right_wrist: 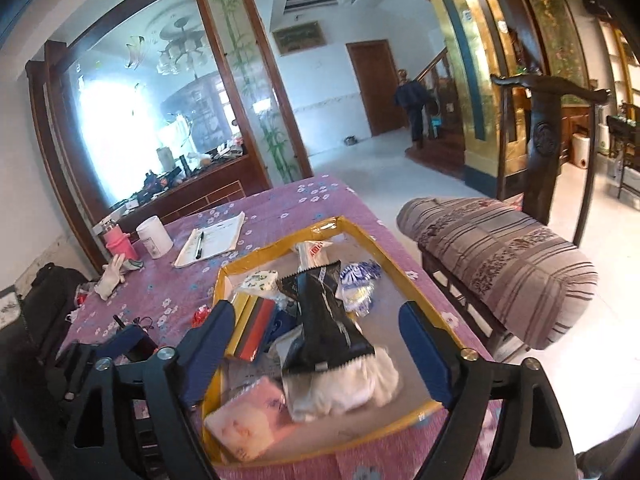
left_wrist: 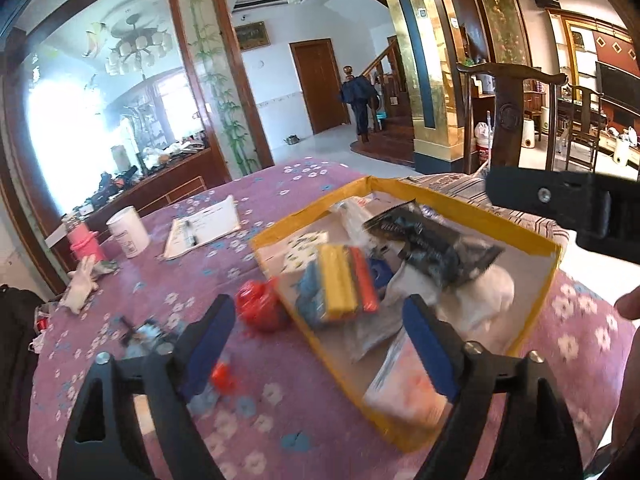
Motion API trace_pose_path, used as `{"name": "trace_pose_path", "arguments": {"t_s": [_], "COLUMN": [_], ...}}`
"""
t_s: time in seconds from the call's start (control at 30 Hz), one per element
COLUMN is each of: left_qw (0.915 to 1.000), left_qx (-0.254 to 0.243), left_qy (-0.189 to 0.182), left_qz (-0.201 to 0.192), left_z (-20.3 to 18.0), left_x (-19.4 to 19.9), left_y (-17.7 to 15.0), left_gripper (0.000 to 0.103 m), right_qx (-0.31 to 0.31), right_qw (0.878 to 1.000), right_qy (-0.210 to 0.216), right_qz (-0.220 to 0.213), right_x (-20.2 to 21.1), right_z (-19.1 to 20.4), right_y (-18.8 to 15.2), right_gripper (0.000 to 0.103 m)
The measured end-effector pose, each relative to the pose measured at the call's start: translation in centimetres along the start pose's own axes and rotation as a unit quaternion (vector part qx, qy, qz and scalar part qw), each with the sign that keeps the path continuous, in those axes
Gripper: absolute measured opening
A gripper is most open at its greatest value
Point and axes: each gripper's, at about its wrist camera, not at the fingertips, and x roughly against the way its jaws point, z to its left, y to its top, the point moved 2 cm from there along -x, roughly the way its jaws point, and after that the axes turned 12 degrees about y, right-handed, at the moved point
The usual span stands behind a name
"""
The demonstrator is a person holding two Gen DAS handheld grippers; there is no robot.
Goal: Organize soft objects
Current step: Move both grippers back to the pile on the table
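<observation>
A yellow-rimmed cardboard tray [left_wrist: 272,232] [right_wrist: 280,245] on the purple flowered tablecloth holds soft things. In it are a black packet [left_wrist: 432,248] [right_wrist: 324,320], a white cloth [left_wrist: 488,292] [right_wrist: 368,380], a stack of yellow, red and blue sponges [left_wrist: 340,284] [right_wrist: 256,332] and a pink tissue pack [left_wrist: 404,396] [right_wrist: 248,416]. My left gripper [left_wrist: 316,320] [right_wrist: 128,340] hovers open over the tray's near left side, holding nothing. My right gripper [right_wrist: 318,316] [left_wrist: 560,208] is open above the black packet, with no contact. A red crinkly object [left_wrist: 260,308] [right_wrist: 200,316] lies on the cloth left of the tray.
At the table's far left stand a white cup [left_wrist: 128,232] and a pink bottle [left_wrist: 84,244], beside a notebook with a pen [left_wrist: 204,228] and a white glove [left_wrist: 82,284]. A chair with a striped cushion [right_wrist: 500,256] stands to the right. A black bag [right_wrist: 44,308] sits at left.
</observation>
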Motion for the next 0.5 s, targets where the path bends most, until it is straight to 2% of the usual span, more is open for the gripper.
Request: {"name": "trace_pose_path", "arguments": {"t_s": [0.1,0.27,0.5], "left_qw": [0.9999,0.999,0.9971], "left_qx": [0.013,0.04,0.067], "left_qy": [0.003,0.013,0.022], "left_qz": [0.005,0.017,0.029], "left_z": [1.7,4.9,7.9], "left_x": [1.1,2.1,2.3], "left_y": [-1.5,-3.5,-5.4], "left_gripper": [0.091,0.091,0.091], "right_qx": [0.011,0.015,0.042], "right_qw": [1.0,0.999,0.998], "right_qy": [-0.003,0.018,0.04], "right_qz": [0.004,0.022,0.036], "right_x": [0.8,0.6,-0.3], "right_z": [1.3,3.2,7.0], "right_y": [-1.5,-3.5,-4.4], "right_gripper": [0.089,0.089,0.089]}}
